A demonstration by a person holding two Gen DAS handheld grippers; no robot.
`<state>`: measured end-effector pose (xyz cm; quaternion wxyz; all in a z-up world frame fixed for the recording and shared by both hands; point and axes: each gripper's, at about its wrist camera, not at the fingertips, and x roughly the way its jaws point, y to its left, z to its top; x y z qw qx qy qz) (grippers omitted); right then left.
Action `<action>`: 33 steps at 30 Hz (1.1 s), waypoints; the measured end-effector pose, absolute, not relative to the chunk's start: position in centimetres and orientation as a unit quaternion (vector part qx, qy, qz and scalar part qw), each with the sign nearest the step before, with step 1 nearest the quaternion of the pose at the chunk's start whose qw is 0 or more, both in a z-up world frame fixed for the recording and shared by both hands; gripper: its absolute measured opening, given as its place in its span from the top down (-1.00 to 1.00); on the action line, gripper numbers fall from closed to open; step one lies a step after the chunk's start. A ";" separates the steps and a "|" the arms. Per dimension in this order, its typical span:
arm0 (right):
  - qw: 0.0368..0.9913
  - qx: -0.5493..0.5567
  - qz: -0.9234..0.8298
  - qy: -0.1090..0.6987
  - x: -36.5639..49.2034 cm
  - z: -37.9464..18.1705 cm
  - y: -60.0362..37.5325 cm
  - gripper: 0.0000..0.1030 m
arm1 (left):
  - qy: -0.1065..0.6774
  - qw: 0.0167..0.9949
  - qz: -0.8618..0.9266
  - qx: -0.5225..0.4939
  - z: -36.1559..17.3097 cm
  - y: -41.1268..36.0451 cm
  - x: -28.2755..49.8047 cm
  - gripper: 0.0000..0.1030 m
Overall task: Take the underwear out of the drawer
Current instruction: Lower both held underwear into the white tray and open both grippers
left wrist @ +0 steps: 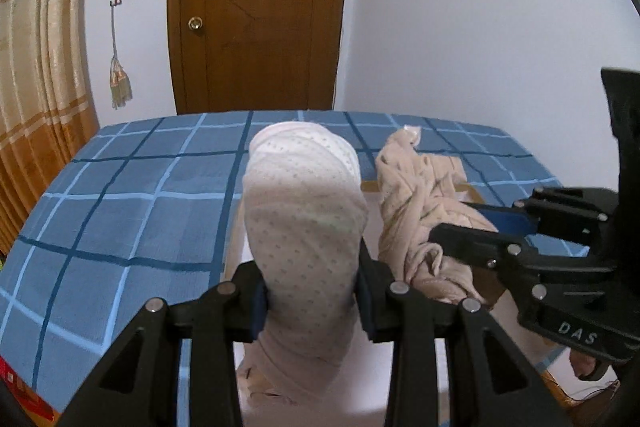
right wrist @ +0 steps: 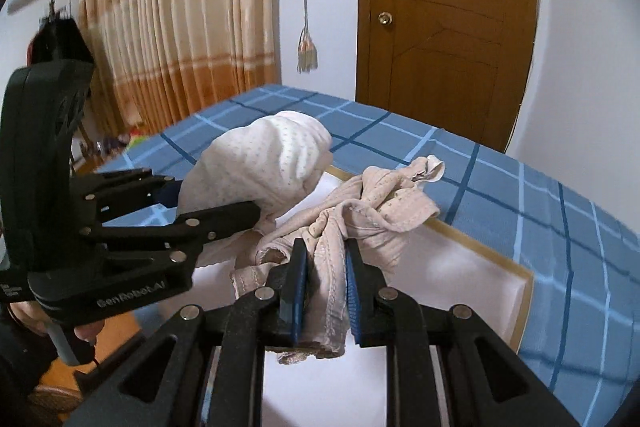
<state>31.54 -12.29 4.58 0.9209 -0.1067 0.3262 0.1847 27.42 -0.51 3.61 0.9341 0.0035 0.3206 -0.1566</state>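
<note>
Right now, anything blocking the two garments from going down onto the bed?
Nothing visible. The left gripper holds the white dotted garment and the right gripper the beige garment, both above the white drawer. The blue checked bedspread alongside is bare.

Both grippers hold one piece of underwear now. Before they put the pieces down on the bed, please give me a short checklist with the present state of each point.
1. Left gripper shut on the white dotted underwear: ok.
2. Right gripper shut on the beige underwear: ok.
3. Both pieces lifted out of the drawer: ok for the gripped parts; whether the hanging ends are free, cannot tell.
4. The two pieces not tangled with each other: cannot tell; they hang close together.
5. Free place on the blue checked bed cover to lay them: ok.
6. Nothing left in the drawer: cannot tell, only part of its white bottom shows.
</note>
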 end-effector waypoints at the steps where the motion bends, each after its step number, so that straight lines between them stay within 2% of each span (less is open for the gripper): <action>1: 0.919 -0.113 0.184 0.330 32.2 4.5 -12.1 0.62 | 0.326 0.932 -0.156 0.002 3.4 -0.7 28.2 0.33; 13: 0.888 -0.150 0.194 0.389 37.8 1.2 -10.8 0.62 | 0.387 0.913 -0.129 0.003 0.2 -1.5 33.0 0.33; 22: 0.878 -0.154 0.203 0.406 39.3 -0.6 -10.1 0.62 | 0.399 0.909 -0.119 0.022 -1.5 -2.0 33.9 0.31; 25: 0.877 -0.163 0.201 0.404 39.2 -1.2 -9.9 0.62 | 0.403 0.908 -0.112 0.013 -1.5 -1.7 34.3 0.18; 27: 0.881 -0.157 0.200 0.400 39.0 -1.1 -10.1 0.61 | 0.404 0.909 -0.095 0.015 -1.4 -1.4 34.4 -0.16; 29: 0.880 -0.146 0.208 0.402 38.9 -0.8 -10.5 0.57 | 0.409 0.907 -0.100 0.008 -1.1 -1.1 34.3 -0.25; 31: 0.876 -0.136 0.212 0.411 38.7 -0.3 -10.8 0.47 | 0.406 0.910 -0.088 0.008 -0.3 -0.9 33.7 -0.44; 33: 0.875 -0.118 0.220 0.414 38.2 0.4 -11.3 0.44 | 0.379 0.922 -0.068 0.027 0.9 -0.8 32.6 -0.80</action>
